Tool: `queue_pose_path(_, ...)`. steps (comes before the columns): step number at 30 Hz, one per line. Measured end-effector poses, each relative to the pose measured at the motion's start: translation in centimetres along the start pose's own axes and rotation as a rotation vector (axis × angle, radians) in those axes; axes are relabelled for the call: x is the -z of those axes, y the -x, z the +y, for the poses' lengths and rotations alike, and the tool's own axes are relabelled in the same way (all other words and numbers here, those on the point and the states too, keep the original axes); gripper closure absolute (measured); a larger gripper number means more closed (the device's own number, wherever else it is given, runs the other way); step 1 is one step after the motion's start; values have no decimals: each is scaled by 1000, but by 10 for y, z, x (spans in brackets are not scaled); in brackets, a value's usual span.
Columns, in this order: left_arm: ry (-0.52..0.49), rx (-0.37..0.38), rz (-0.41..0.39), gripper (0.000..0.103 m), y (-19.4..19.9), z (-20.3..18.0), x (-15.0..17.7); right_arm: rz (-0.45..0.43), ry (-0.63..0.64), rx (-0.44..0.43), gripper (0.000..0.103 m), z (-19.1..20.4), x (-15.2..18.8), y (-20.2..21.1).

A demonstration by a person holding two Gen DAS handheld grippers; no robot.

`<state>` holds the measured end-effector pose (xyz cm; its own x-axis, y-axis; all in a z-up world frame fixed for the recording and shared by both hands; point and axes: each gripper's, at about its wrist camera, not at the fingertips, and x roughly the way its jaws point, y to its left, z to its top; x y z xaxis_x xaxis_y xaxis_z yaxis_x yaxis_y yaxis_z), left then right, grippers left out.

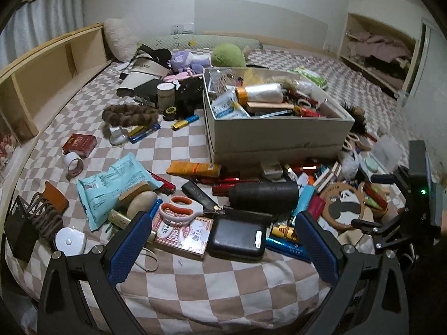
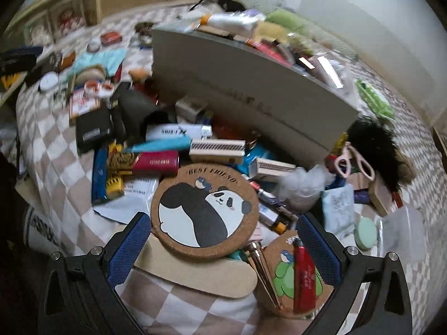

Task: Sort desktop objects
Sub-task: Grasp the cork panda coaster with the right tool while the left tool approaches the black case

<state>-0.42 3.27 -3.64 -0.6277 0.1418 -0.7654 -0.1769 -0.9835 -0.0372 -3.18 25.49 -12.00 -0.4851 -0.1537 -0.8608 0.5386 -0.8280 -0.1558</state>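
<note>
The right gripper (image 2: 223, 247), fingers spread and holding nothing, is hovering nearest the round panda coaster (image 2: 204, 209), lying at 12 o'clock; the left gripper (image 1: 223, 247) is gaping too.

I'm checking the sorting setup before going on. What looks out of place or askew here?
The grey box is heaped above its rim, a clear plastic roll lying on top. Loose items crowd against its front wall, and the panda coaster lies tilted on the pile. Both tools, left and right, are open and hold nothing.
</note>
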Motion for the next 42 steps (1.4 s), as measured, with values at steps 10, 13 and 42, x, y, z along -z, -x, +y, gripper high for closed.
queue_pose_path(10,-68,55,122,0,-36,-24,15,69,80,-68,0,0,-2,-25)
queue_pose_path(13,-96,63,141,0,-43,-30,18,70,96,-85,0,0,-3,-28)
queue_pose_path(42,-43,268,277,0,-96,-57,20,8,-275,-207,4,-67,-10,18)
